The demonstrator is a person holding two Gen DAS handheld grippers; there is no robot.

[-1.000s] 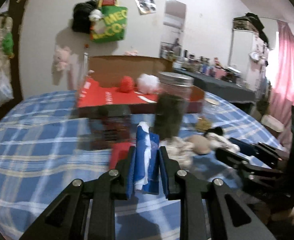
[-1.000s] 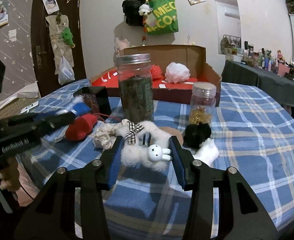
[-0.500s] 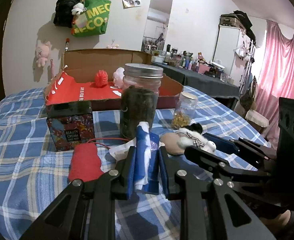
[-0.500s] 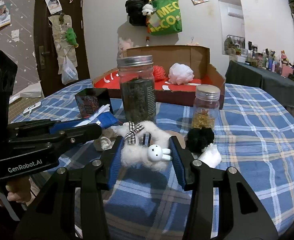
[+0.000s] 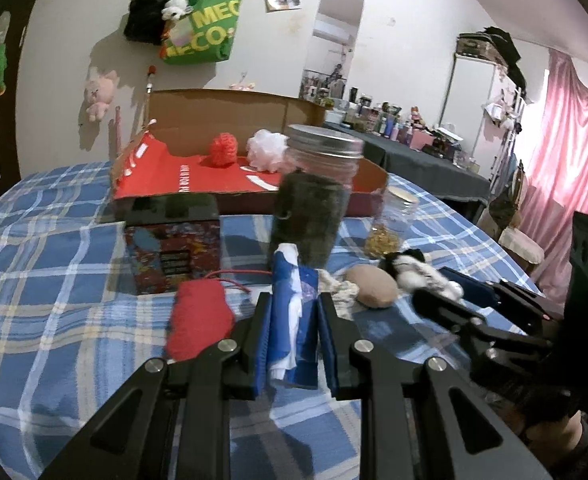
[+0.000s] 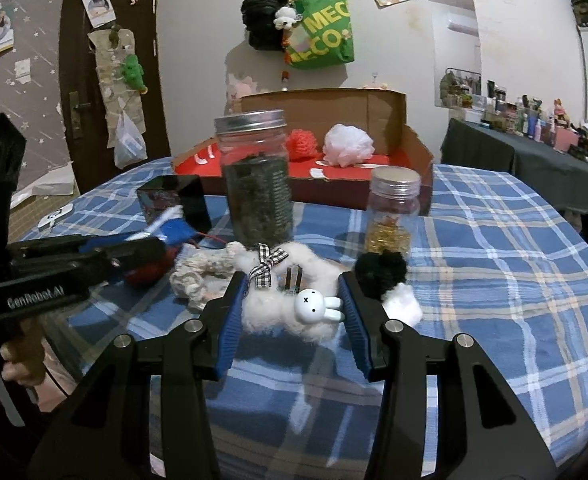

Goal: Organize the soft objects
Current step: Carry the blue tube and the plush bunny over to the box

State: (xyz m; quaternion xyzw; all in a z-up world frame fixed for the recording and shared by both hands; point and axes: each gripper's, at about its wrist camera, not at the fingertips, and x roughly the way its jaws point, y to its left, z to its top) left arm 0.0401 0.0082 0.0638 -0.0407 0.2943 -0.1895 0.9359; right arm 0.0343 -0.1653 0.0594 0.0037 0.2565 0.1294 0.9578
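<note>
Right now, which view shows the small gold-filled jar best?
Right wrist: the small jar stands fully visible, lid to base. In the left wrist view the small jar is blurred and partly hidden behind the big jar.

Lived-in home bedroom — you face a green tote bag (image 6: 321,36) and plush toys hung on the wall, pink curtains (image 5: 569,160), a side counter crowded with cosmetics bottles (image 6: 533,124), a poster-covered door (image 6: 110,80) — your table (image 6: 493,240) wears blue plaid cloth.

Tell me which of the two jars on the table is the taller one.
The big jar filled with dark stuff; the small jar with gold contents stands to its right and is much shorter.
</note>
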